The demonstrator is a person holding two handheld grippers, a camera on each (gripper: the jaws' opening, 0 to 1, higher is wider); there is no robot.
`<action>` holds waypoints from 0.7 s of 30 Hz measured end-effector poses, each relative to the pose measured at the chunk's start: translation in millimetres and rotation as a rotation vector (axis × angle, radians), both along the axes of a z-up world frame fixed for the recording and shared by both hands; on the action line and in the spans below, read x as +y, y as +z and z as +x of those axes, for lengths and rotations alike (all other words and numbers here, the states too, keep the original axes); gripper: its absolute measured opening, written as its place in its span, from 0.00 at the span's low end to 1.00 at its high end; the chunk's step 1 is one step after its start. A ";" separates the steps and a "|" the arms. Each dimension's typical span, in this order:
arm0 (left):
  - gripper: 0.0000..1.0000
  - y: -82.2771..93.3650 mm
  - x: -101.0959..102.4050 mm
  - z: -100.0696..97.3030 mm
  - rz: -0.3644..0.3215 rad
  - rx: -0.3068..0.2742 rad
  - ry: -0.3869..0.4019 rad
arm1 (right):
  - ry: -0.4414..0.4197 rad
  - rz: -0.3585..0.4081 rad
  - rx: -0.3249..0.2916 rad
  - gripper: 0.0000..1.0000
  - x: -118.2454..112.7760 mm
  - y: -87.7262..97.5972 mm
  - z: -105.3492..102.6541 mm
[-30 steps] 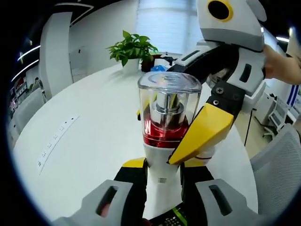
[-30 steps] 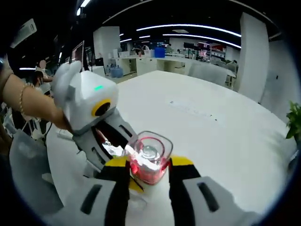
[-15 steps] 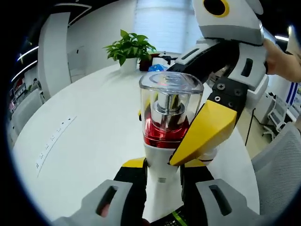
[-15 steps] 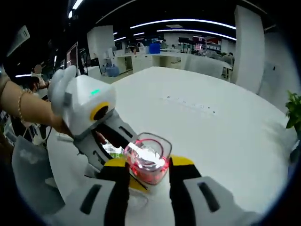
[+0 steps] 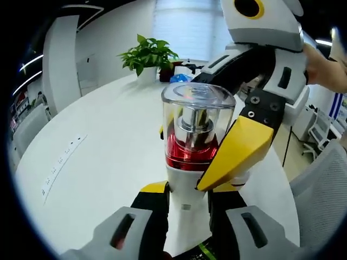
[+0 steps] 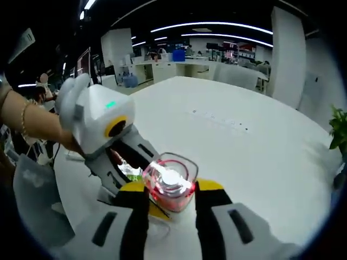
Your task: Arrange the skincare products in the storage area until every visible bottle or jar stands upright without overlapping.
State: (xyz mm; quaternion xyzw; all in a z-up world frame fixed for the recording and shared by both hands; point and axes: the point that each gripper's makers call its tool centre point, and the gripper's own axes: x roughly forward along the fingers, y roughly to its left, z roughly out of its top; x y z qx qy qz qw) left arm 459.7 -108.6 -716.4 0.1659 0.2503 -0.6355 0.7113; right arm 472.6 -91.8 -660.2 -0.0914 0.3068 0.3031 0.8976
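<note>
Both grippers are closing on the same thing: a pump bottle with a white body, a red metallic collar and a clear plastic cap (image 5: 196,142). In the left gripper view, the left gripper (image 5: 187,190) is clamping the white lower body between its yellow-tipped jaws, while the right gripper (image 5: 234,153) is reaching in from the right, its yellow jaw pressing against the red collar just under the cap. In the right gripper view, the right gripper (image 6: 169,189) is looking down on the cap (image 6: 168,179), its jaws pinching it from both sides, and the left gripper (image 6: 120,162) is coming in from the left.

The bottle is being held upright above the round white surface (image 5: 97,162), near its near right edge; whether its base is touching the surface cannot be told.

The risk lies in the double hold. If the two grippers are pulling in slightly different directions, the clear cap could pop off or the bottle could twist out of the lower grip. Releasing one gripper too soon could let the bottle tip, and so close to the edge it could roll off toward the grey mesh chair (image 5: 322,189). A potted green plant (image 5: 147,54) is standing well away at the far side.
</note>
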 end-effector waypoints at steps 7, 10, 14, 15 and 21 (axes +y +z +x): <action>0.25 4.9 4.7 1.0 0.004 -0.012 0.003 | -0.018 0.000 -0.013 0.39 -1.4 6.3 2.6; 0.27 6.5 9.4 3.1 0.013 -0.019 0.011 | -0.018 0.003 -0.016 0.40 -1.3 9.6 0.5; 0.29 12.7 17.3 4.3 0.013 -0.022 0.032 | -0.022 -0.002 -0.025 0.46 -2.8 13.2 -4.5; 0.30 14.2 18.9 4.1 0.012 -0.023 0.037 | -0.025 -0.002 -0.025 0.47 -3.4 13.7 -5.5; 0.37 21.1 30.4 -4.0 0.016 -0.022 0.056 | -0.038 0.052 -0.057 0.51 -1.4 25.8 -14.2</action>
